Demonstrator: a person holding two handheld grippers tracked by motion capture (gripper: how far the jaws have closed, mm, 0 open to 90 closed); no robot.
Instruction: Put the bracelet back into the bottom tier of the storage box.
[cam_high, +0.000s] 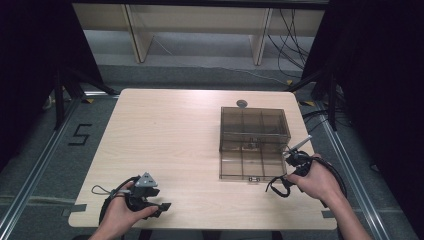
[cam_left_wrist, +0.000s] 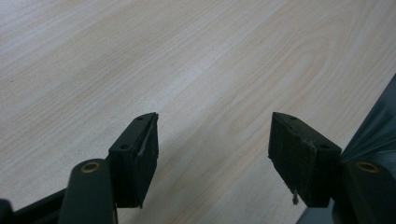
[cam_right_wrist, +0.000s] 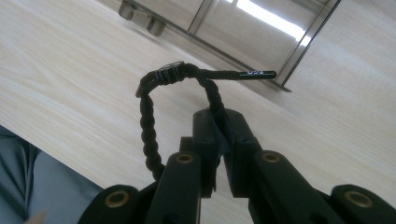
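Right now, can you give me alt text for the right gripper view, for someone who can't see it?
The right tool, its black jaws closed, pinches a black braided cord that loops up to a clasp and a short tip. Beneath it lies a pale wood-grain table, with the edge of a clear plastic box at the top.

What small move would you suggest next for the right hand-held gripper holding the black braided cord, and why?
Probably carry the cord forward and left over one of the open compartments of the organizer box. The right hand-held gripper is shut on the black braided cord, whose loop hangs free above the table just beside the box, while the left hand-held gripper rests open and apart.
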